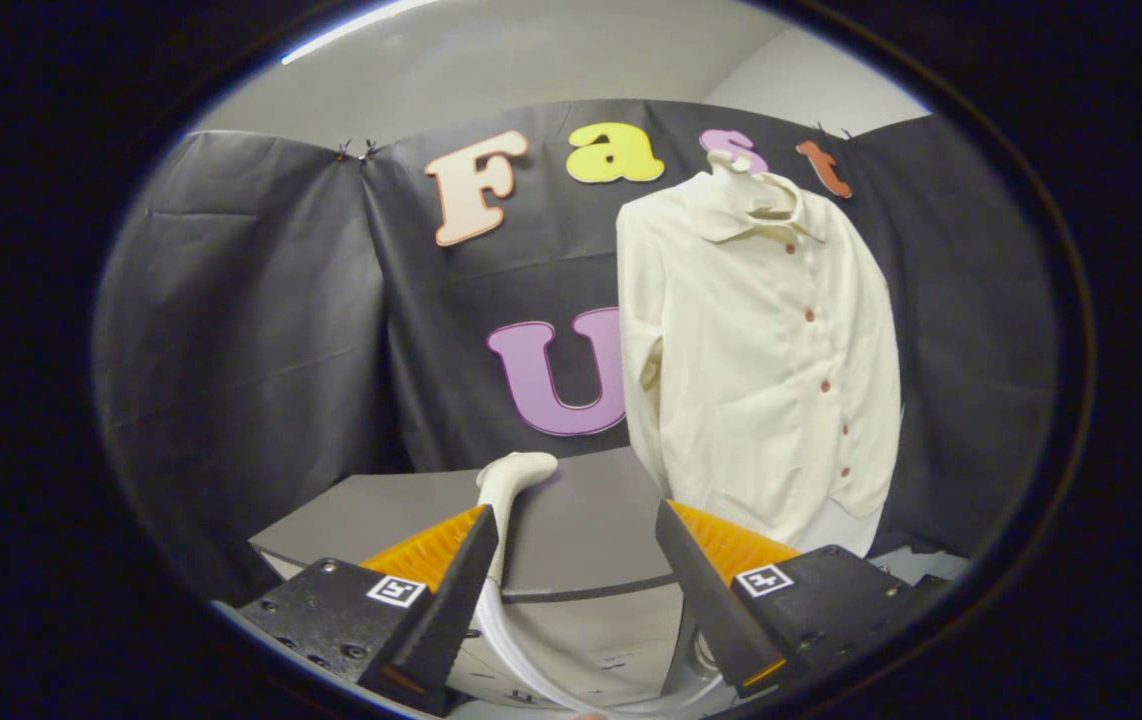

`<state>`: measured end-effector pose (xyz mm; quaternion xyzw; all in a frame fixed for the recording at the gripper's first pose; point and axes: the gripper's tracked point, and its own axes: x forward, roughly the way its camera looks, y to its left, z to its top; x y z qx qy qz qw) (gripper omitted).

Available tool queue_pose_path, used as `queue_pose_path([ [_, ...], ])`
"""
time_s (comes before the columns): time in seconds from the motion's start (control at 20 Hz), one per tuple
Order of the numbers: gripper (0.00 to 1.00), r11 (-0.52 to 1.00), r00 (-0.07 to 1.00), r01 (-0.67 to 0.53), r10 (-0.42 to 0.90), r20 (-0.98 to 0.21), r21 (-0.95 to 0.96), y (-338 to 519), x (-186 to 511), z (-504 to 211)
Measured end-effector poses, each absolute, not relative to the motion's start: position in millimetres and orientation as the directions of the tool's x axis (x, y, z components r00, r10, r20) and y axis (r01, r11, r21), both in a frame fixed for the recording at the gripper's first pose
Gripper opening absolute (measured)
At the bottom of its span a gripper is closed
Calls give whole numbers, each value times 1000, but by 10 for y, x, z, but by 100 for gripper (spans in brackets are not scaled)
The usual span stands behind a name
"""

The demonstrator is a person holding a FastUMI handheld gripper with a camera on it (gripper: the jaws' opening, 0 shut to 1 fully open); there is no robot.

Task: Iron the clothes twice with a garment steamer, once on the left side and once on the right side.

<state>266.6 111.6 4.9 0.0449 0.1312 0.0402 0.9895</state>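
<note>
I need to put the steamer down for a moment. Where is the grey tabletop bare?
Bare: the grey tabletop between the steamer head and the hanging shirt, just beyond the open gripper. Crowded: near the left finger, where the steamer head and its white hose lie, and under the shirt's hem.

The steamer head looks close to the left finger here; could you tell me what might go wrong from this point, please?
1. The fingers are open and the steamer stands beside the left one, not centred, so closing now might clip or topple it.
2. Its white hose loops under the fingers and could snag.
3. The cream shirt hangs loosely beyond the right finger, so it may swing away when pressed.
</note>
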Motion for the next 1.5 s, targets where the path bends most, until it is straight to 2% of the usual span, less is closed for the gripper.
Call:
queue_pose_path([
  [0.2, 97, 995, 942, -66, 88, -323, 77, 1262, 3096, -165],
  [0.5, 97, 992, 910, -110, 74, -408, -67, 1363, 3381, -513],
  [0.85, 98, 994, 892, -94, 62, -448, -51, 1296, 3636, -590],
  [0.95, 97, 990, 877, -136, 132, -463, 25, 1464, 3663, -601],
  [1.0, 93, 987, 878, -146, 164, -450, 75, 1573, 3691, -561],
  [1.1, 93, 973, 882, -173, 221, -416, 150, 1756, 3774, -478],
  [1.35, 93, 956, 800, -222, 290, -525, 191, 2114, 3853, -888],
  [1.4, 90, 954, 774, -239, 301, -557, 183, 2175, 3858, -961],
  [1.5, 62, 959, 759, -233, 283, -587, 160, 2189, 3816, -929],
])
